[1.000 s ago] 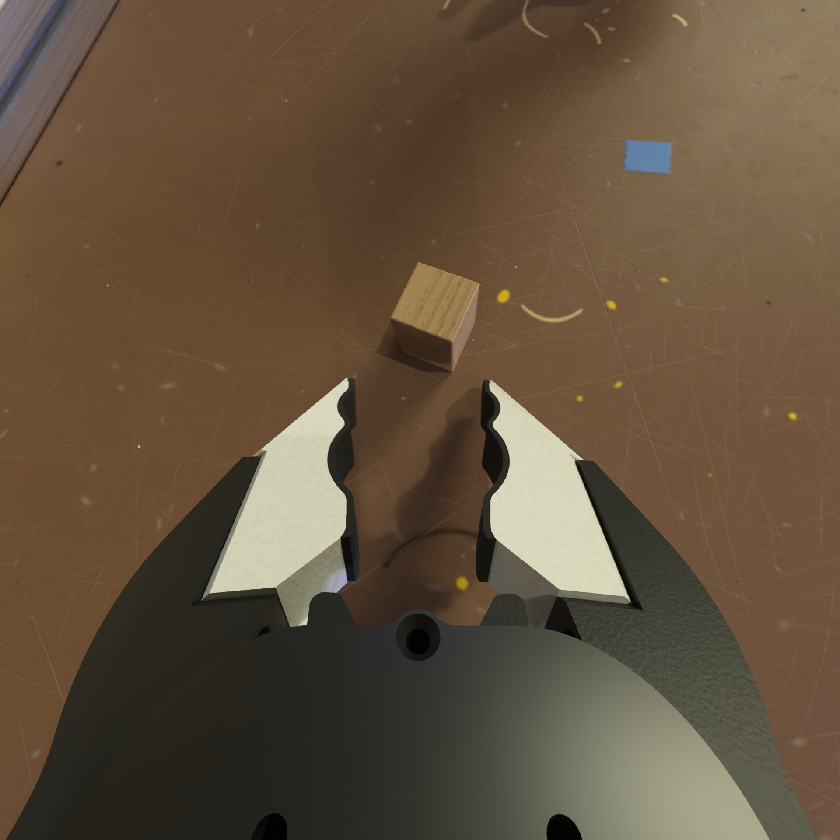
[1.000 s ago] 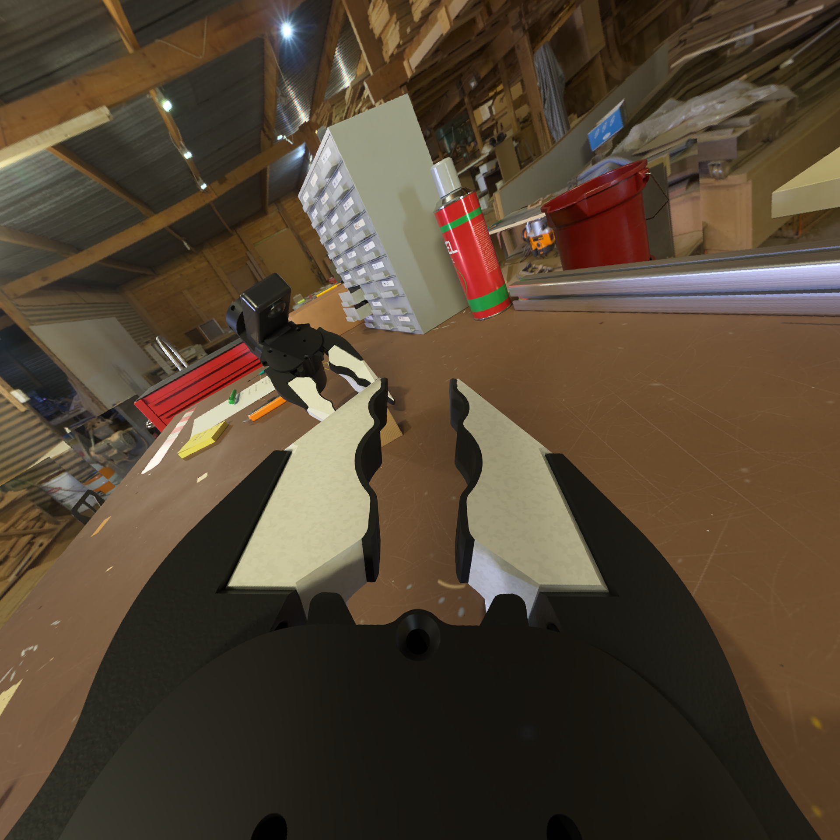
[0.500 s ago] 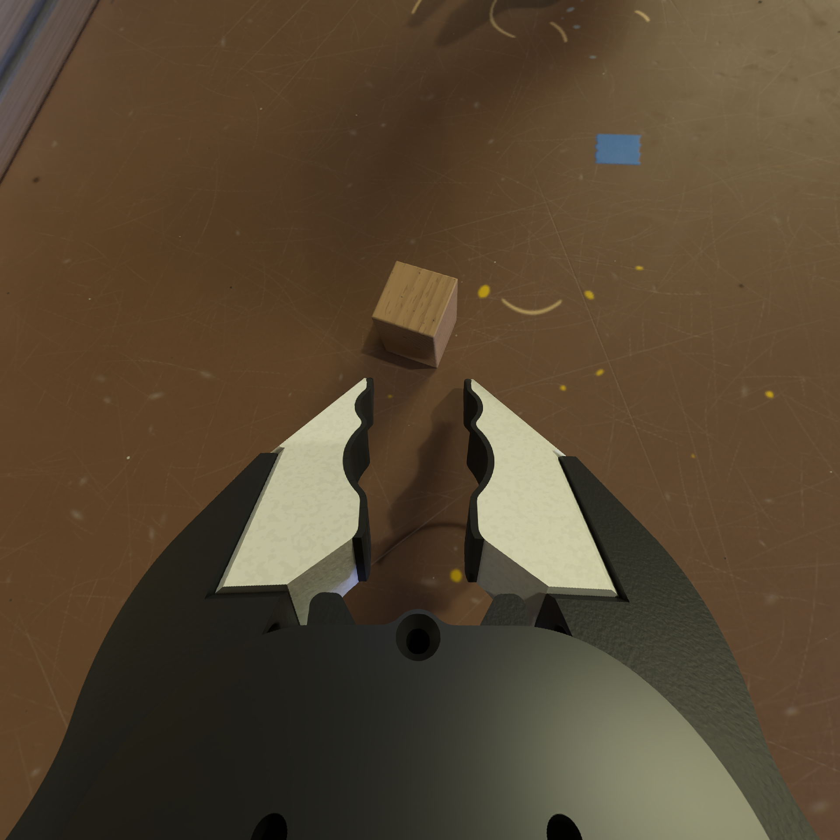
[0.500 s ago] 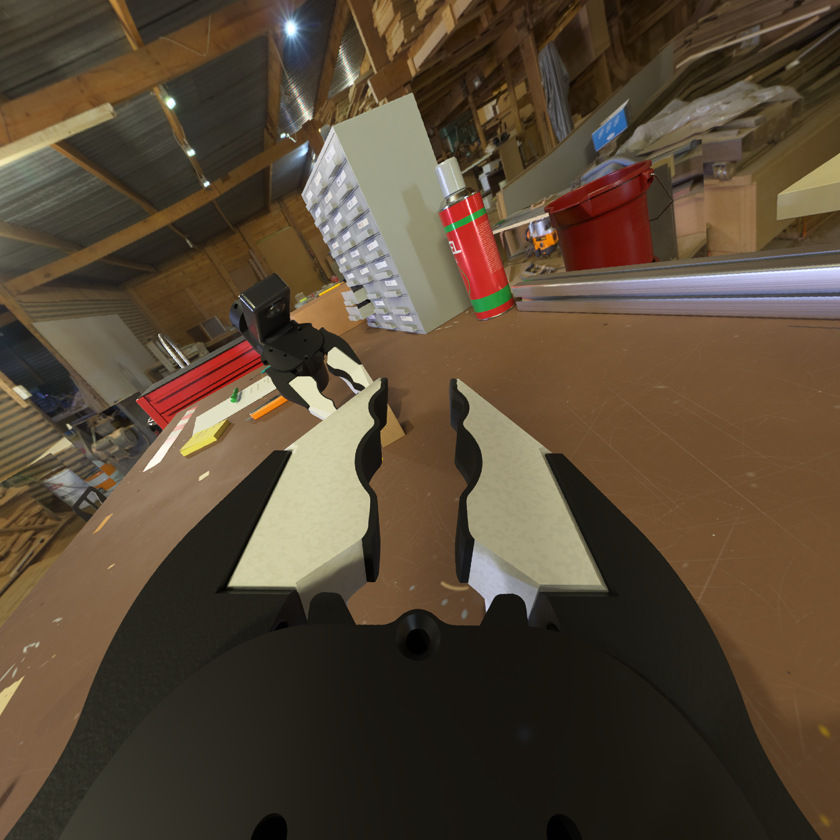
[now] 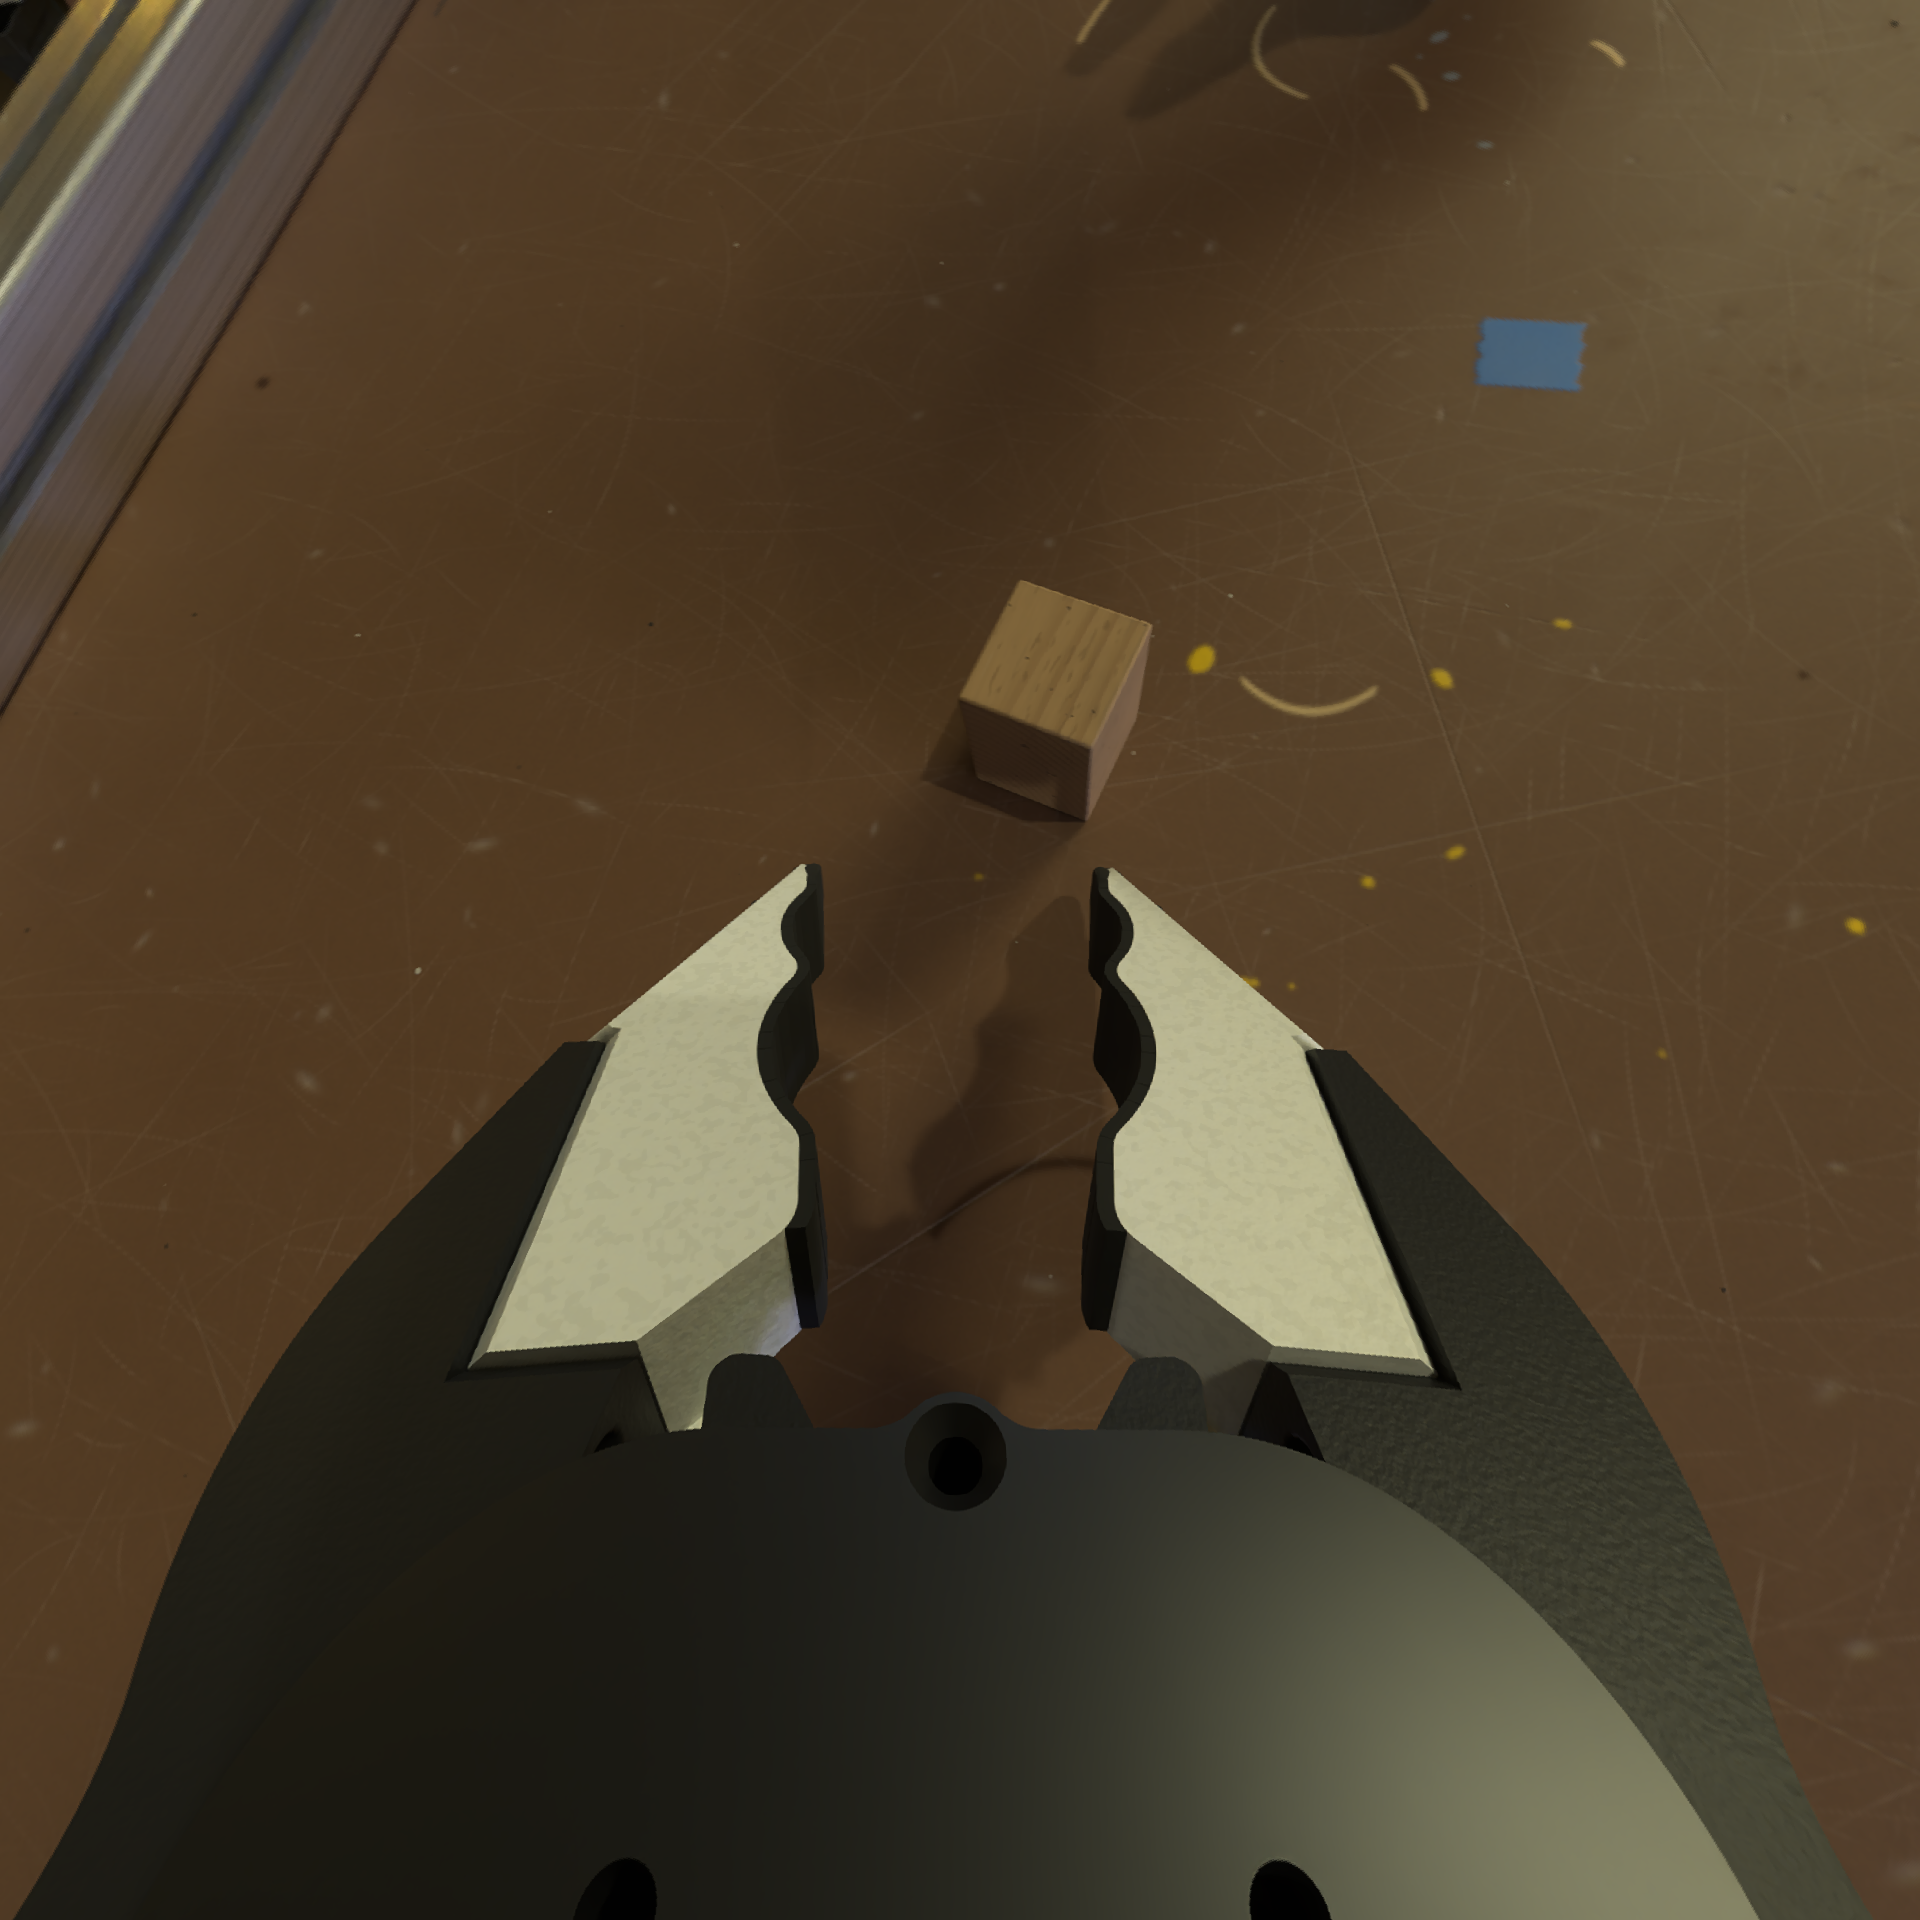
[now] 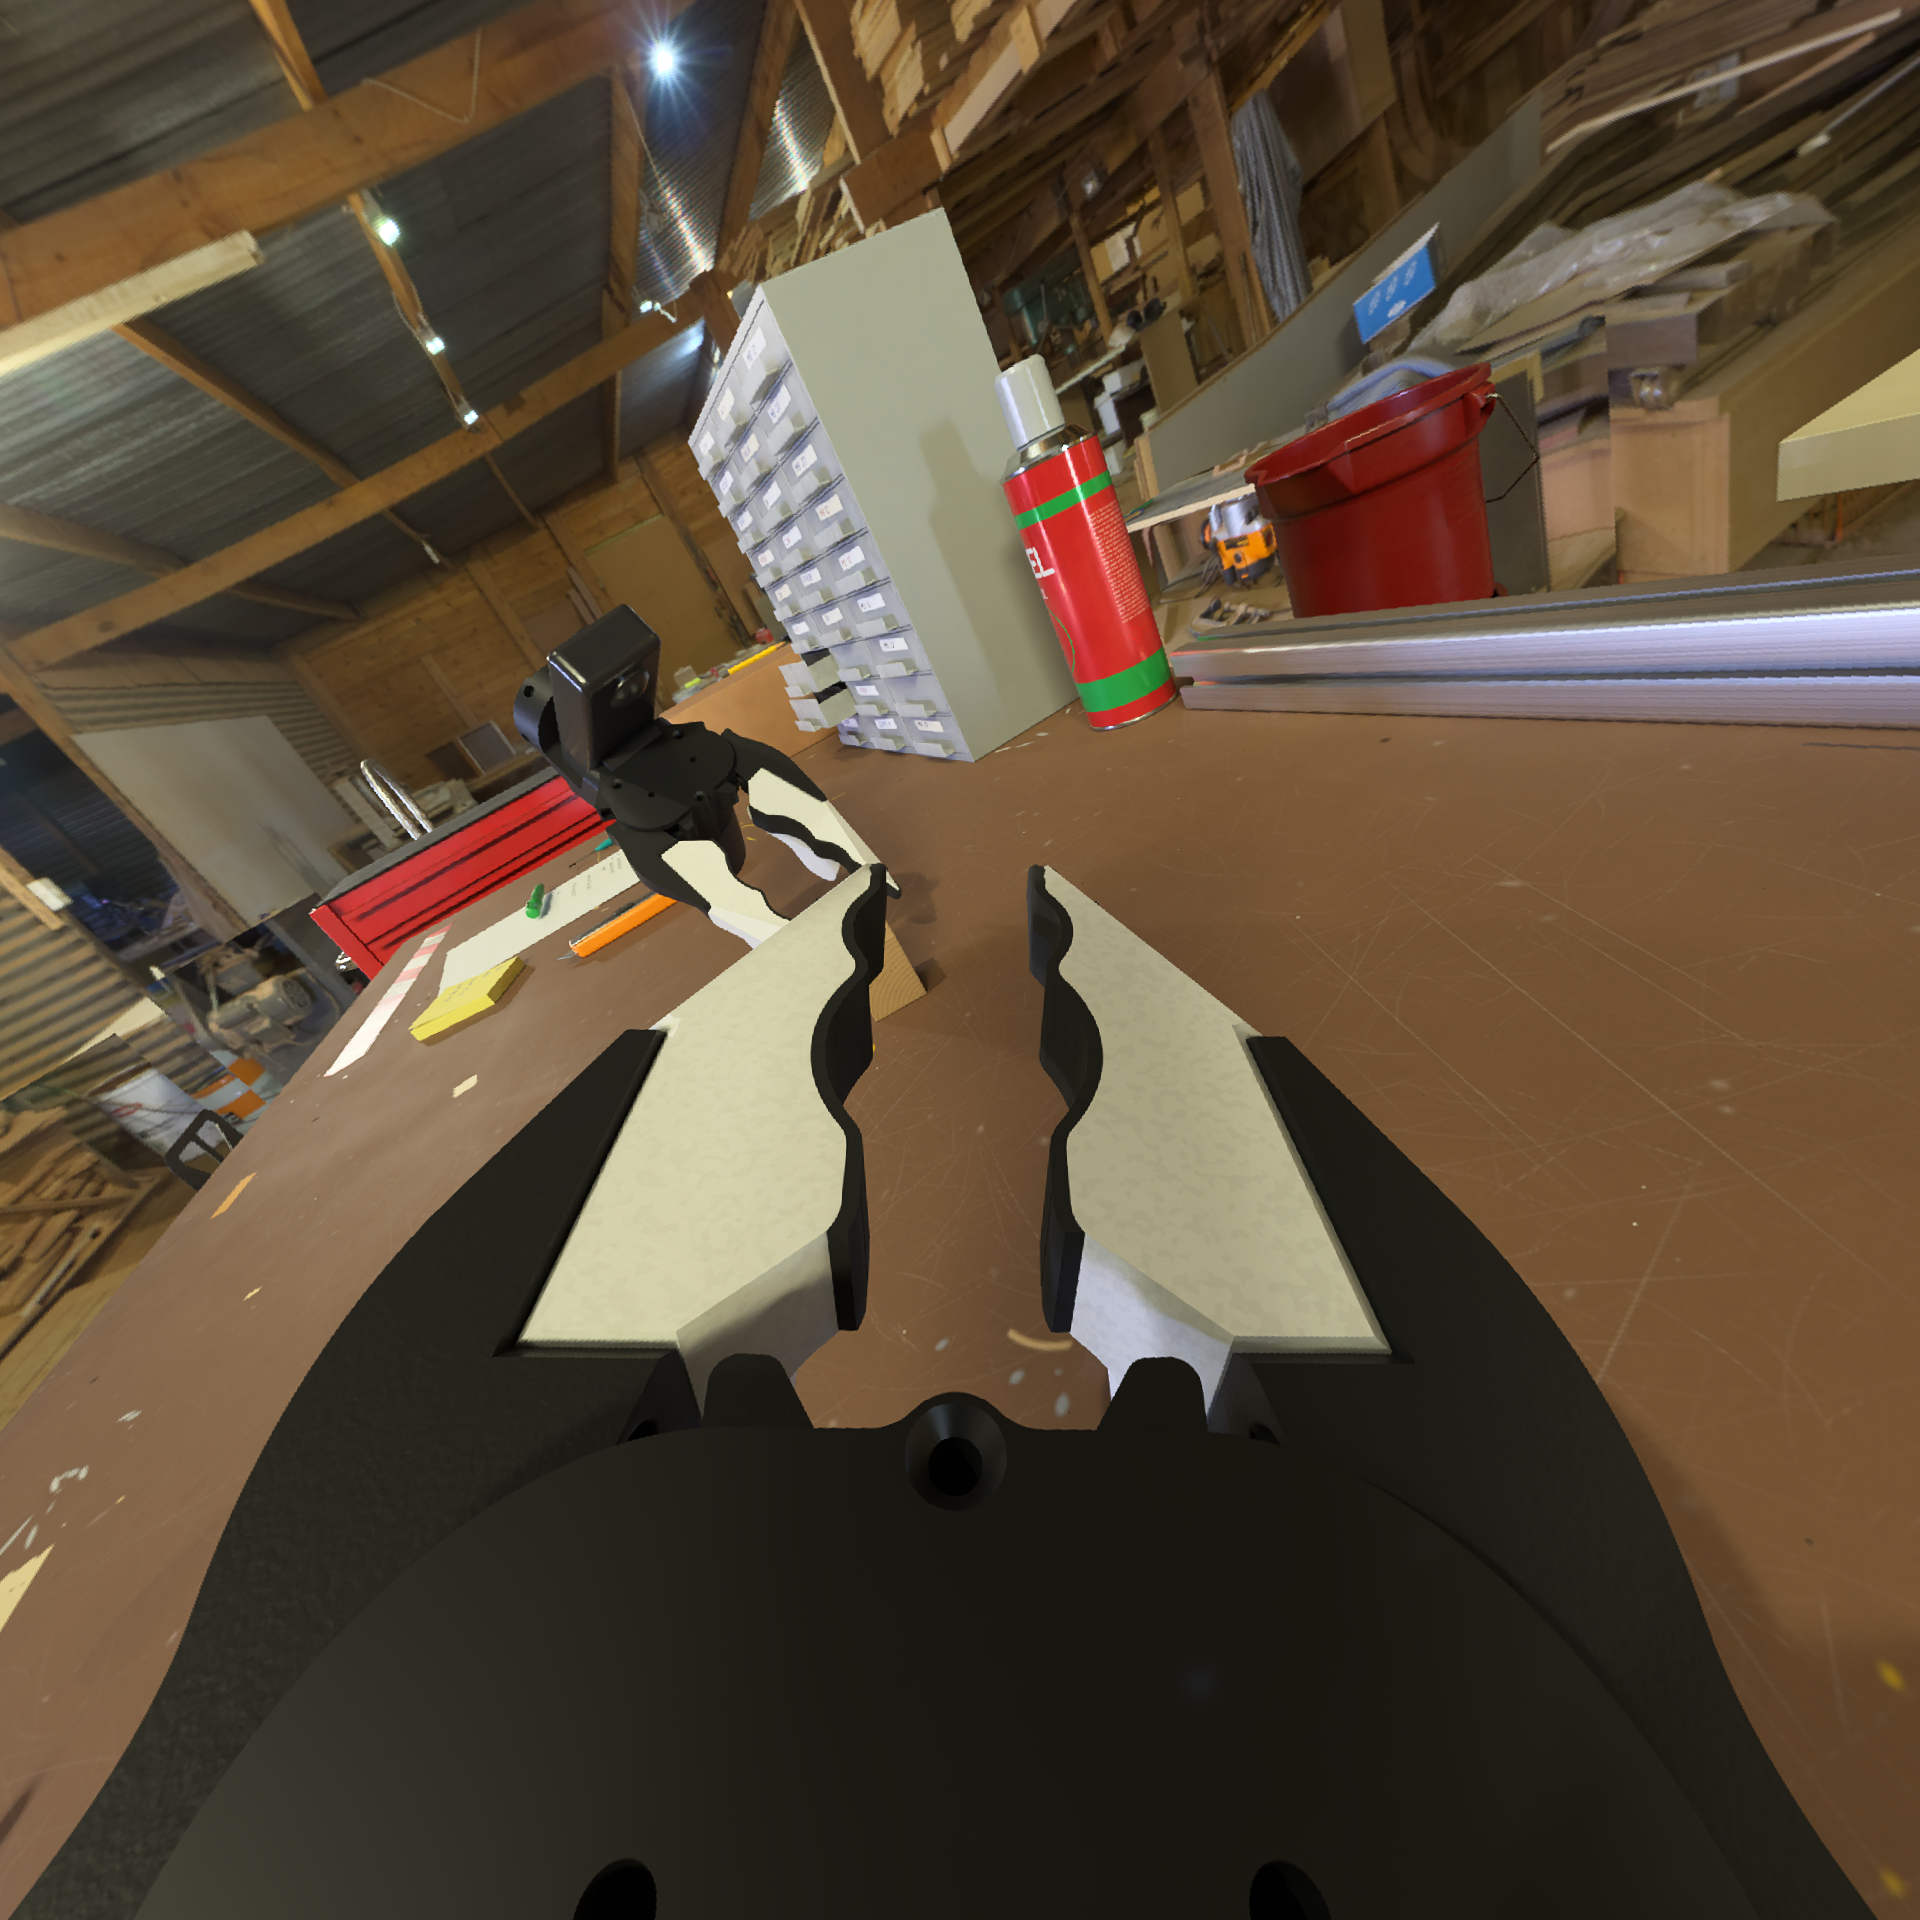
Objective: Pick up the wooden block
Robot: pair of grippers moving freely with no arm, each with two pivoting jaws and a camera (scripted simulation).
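The wooden block (image 5: 1055, 701), a small light-brown cube, stands on the brown workbench (image 5: 520, 623). In the left wrist view it lies just ahead of my left gripper (image 5: 956, 878) and slightly right of its centre line. That gripper is open and empty, with its tips short of the block. My right gripper (image 6: 956, 878) is open and empty, low over the bench. In its view only a corner of the block (image 6: 902, 985) shows behind my left finger. The left gripper (image 6: 665, 769) hovers tilted just beyond the block.
An aluminium rail (image 5: 104, 260) runs along the bench's left side and also shows in the right wrist view (image 6: 1558, 655). Blue tape (image 5: 1532, 353) lies far right. A spray can (image 6: 1086, 582), drawer cabinet (image 6: 883, 499), red bucket (image 6: 1382, 509) and yellow notepad (image 6: 468, 997) stand beyond.
The left gripper's jaws narrowed half a second ago and have widened again. The block has shifted right in its view. The right gripper has barely moved.
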